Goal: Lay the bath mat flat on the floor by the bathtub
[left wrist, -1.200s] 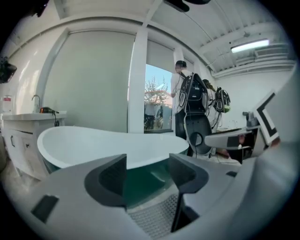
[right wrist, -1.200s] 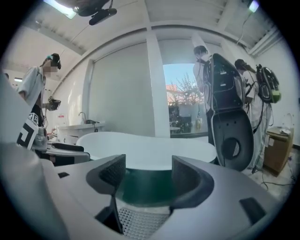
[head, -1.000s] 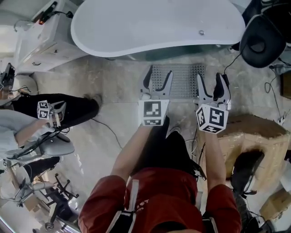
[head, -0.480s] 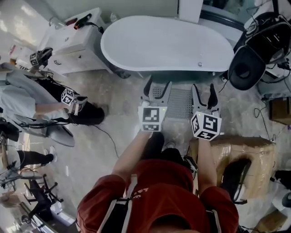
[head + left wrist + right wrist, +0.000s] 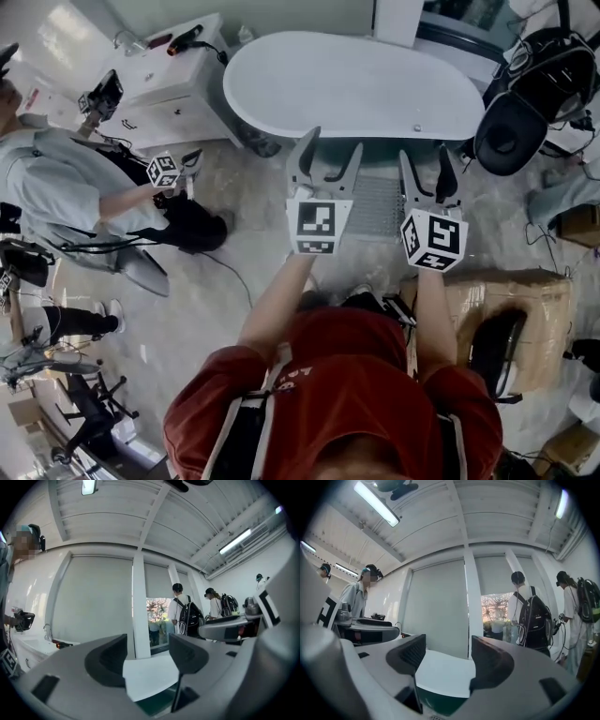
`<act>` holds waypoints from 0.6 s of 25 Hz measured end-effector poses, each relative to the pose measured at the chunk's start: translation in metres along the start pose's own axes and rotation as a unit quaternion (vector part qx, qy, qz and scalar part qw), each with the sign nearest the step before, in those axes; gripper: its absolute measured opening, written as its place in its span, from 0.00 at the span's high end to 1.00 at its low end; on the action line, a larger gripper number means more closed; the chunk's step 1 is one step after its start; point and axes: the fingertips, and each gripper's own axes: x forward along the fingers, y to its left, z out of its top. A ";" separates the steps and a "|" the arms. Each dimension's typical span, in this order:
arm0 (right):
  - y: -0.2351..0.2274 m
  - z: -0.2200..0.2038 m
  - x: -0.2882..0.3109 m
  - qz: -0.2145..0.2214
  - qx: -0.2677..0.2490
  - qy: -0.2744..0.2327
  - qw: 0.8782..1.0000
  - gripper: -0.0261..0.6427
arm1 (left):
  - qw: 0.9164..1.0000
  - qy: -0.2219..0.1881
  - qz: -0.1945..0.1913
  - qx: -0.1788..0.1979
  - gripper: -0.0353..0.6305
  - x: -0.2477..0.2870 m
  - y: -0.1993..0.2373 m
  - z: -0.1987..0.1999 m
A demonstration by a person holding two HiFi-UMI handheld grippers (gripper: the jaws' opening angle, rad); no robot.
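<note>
The bath mat (image 5: pixel 378 204) lies flat on the floor just beside the bathtub (image 5: pixel 356 84). The left tool (image 5: pixel 330 157) and right tool (image 5: pixel 427 173) hover above, jaws wide, holding nothing. Laying looks done to me; next, just step away.

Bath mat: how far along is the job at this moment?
Done, it seems: the grey perforated bath mat lies flat on the pale marble floor beside the white oval bathtub, though the grippers hide its corners. In hand: nothing; the left gripper and right gripper hover above it, fingers apart and empty in their own views. Left: apparently nothing beyond checking the hidden edges.
</note>
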 end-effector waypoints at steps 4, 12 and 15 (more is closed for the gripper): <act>0.032 0.008 0.003 0.005 -0.003 -0.006 1.000 0.51 | 1.000 0.000 -0.007 0.010 0.53 -0.013 0.020 0.004; 0.084 0.018 0.020 0.032 0.004 -0.015 0.999 0.52 | 1.000 -0.009 0.019 0.011 0.58 -0.039 0.070 0.014; 0.105 0.022 0.021 0.046 0.005 -0.022 0.999 0.55 | 0.999 -0.012 0.032 0.013 0.62 -0.052 0.083 0.016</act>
